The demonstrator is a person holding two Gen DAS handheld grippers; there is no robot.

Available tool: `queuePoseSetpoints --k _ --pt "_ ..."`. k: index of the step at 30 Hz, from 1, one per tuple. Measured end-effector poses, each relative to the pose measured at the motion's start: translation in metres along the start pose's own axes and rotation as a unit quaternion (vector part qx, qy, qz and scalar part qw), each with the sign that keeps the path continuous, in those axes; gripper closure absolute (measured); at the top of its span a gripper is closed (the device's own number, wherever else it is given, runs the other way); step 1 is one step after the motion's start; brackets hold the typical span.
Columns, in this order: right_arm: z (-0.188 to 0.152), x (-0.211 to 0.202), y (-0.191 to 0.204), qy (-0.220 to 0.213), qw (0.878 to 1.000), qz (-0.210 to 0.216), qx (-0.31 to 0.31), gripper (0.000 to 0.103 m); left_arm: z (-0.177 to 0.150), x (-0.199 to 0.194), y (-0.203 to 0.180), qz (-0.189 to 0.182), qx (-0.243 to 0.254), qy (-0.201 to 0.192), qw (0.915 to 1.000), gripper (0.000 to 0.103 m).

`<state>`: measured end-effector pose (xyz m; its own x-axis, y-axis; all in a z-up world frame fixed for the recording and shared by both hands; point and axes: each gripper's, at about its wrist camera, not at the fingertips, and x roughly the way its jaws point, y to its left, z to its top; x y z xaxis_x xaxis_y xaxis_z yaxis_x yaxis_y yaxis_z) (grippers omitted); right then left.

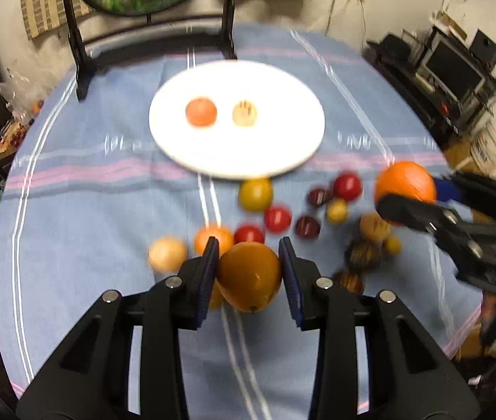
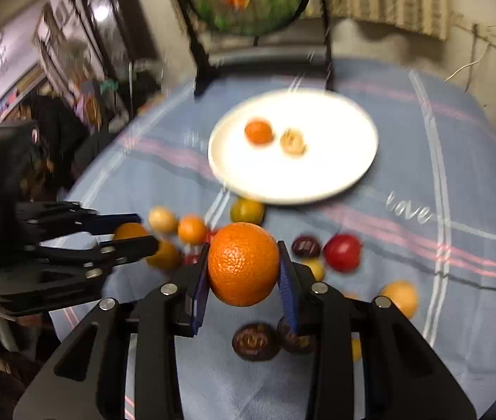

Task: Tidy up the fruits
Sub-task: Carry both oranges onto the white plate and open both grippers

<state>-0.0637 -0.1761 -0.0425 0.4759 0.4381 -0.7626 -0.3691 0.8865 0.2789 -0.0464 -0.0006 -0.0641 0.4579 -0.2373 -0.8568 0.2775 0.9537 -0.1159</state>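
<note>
Both grippers were loaded: the left gripper (image 1: 248,260) clamped a smooth amber-orange fruit (image 1: 249,276), the right gripper (image 2: 243,267) a dimpled round orange (image 2: 243,263); each needed a level carry to the round white plate (image 1: 293,154), released low beside the two fruits there.

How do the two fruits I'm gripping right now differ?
The right gripper holds a round orange with bright, dimpled skin; the left gripper holds a smooth fruit, duller amber and egg-shaped with a pointed tip. Both sit clamped between blue pads, short of the white plate.
</note>
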Motion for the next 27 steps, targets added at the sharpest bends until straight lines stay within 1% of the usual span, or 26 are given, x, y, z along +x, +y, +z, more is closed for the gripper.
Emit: queuePoseSetpoints --k 2,5,8,13,18,27 --pt "0.009 -0.013 -0.002 -0.021 1.0 0.002 0.011 0.067 0.017 -0.001 -0.006 0.01 0.001 -0.012 0.9999 0.067" --pt "0.011 -0.019 -0.006 -0.033 0.999 0.003 0.025 0.067 0.029 -0.002 -0.02 0.02 0.012 -0.021 0.9995 0.067" --pt "0.007 -0.012 -0.009 -0.024 0.999 0.006 0.033 0.067 0.029 0.002 -0.029 0.028 0.02 -0.015 0.9993 0.067" --pt "0.0 0.001 -0.009 -0.009 0.999 0.015 0.044 0.067 0.028 0.01 -0.034 0.029 0.021 -0.004 0.9994 0.067" --pt "0.006 0.01 -0.018 -0.004 0.999 0.018 0.05 0.067 0.035 0.021 -0.028 0.031 0.016 0.005 0.9994 0.067" --pt "0.035 0.034 -0.034 0.008 0.999 0.024 0.043 0.067 0.063 0.04 -0.018 0.041 0.01 0.003 0.9991 0.067"
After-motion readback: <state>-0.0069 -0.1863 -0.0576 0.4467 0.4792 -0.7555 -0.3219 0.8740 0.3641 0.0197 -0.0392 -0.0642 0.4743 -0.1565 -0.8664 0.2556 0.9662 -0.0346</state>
